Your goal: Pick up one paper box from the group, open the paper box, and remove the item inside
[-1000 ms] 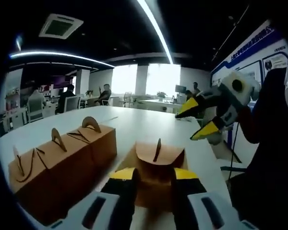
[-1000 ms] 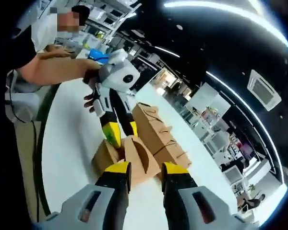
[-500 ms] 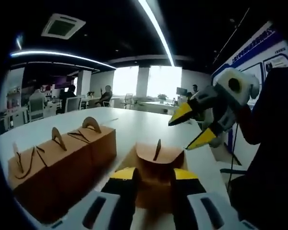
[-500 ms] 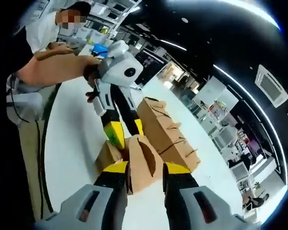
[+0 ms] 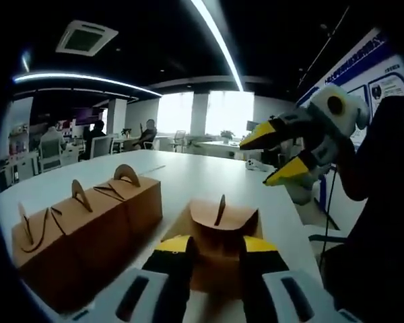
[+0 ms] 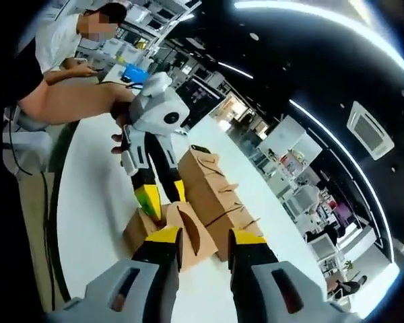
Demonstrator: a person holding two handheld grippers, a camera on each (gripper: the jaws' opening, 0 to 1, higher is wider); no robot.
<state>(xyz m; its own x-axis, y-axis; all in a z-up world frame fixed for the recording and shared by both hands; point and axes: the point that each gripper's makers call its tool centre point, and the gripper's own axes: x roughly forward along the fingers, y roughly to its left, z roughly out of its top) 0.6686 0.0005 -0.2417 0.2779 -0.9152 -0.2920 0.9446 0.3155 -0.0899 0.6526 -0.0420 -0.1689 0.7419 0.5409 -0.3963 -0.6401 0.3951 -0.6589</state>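
Picked box (image 5: 215,232): sitting apart from the row of boxes (image 5: 81,225), nearer the table (image 5: 209,175) edge by the person.
Left gripper (image 5: 215,252): pinching that box's near side, jaws narrowly parted around it.
Right gripper (image 5: 283,153): hovering open and empty above, beyond the box.
Key relation: top flap (image 6: 192,232) lying straight ahead of the right jaws, handle slot running toward them.
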